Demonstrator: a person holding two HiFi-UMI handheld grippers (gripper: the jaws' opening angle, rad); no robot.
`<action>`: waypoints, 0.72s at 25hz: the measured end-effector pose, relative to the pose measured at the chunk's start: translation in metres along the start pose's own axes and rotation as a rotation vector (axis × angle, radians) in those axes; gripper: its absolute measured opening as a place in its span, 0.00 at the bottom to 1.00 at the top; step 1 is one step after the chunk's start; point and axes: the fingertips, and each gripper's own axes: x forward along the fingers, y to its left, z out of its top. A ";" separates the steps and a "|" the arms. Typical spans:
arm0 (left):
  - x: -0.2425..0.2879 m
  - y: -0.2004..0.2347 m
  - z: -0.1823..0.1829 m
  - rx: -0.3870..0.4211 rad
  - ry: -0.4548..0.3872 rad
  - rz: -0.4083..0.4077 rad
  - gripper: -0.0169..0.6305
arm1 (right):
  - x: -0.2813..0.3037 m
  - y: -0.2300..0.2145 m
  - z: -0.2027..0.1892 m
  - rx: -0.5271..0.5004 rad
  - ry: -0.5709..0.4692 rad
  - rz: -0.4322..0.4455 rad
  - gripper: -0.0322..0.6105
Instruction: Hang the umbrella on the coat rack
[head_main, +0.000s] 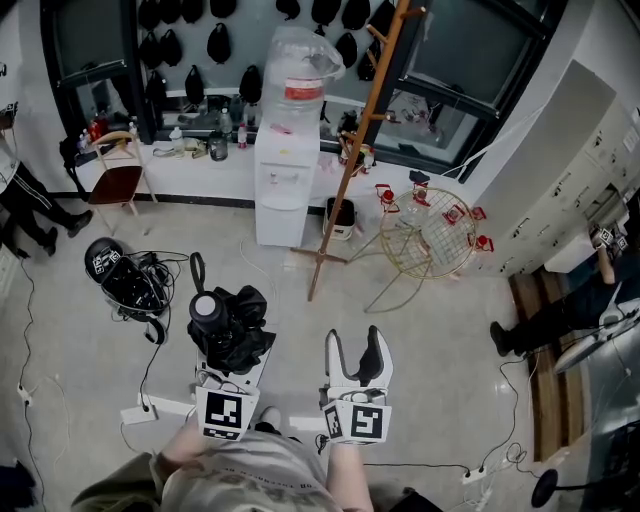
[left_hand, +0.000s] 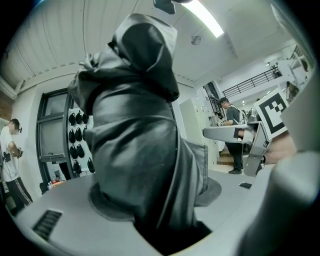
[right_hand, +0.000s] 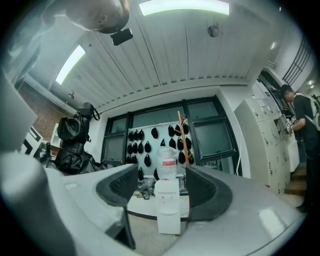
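Note:
A folded black umbrella (head_main: 228, 325) stands upright between the jaws of my left gripper (head_main: 232, 362), which is shut on its crumpled fabric; its wrist strap (head_main: 197, 270) sticks up at the left. In the left gripper view the umbrella (left_hand: 140, 140) fills the space between the fingers of the left gripper (left_hand: 165, 215). My right gripper (head_main: 355, 345) is beside it, open and empty. In the right gripper view the right gripper (right_hand: 160, 187) frames the far wall, with the umbrella (right_hand: 72, 145) at the left. The wooden coat rack (head_main: 355, 150) stands ahead, beyond both grippers, and the coat rack (right_hand: 182, 137) is small here.
A white water dispenser (head_main: 285, 170) stands left of the rack, and a gold wire stand (head_main: 430, 235) to its right. A black bag with cables (head_main: 130, 285) lies on the floor at the left, a chair (head_main: 120, 180) behind it. A person (head_main: 545, 320) sits at the right.

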 end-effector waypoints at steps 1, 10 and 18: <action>0.000 0.001 0.001 0.000 0.001 -0.002 0.46 | 0.001 0.000 0.000 -0.005 0.006 0.002 0.50; 0.028 0.013 -0.002 0.019 0.025 -0.045 0.46 | 0.025 -0.006 -0.003 -0.009 0.024 -0.015 0.50; 0.092 0.037 -0.004 0.004 0.032 -0.096 0.46 | 0.079 -0.018 -0.011 -0.005 0.037 -0.034 0.50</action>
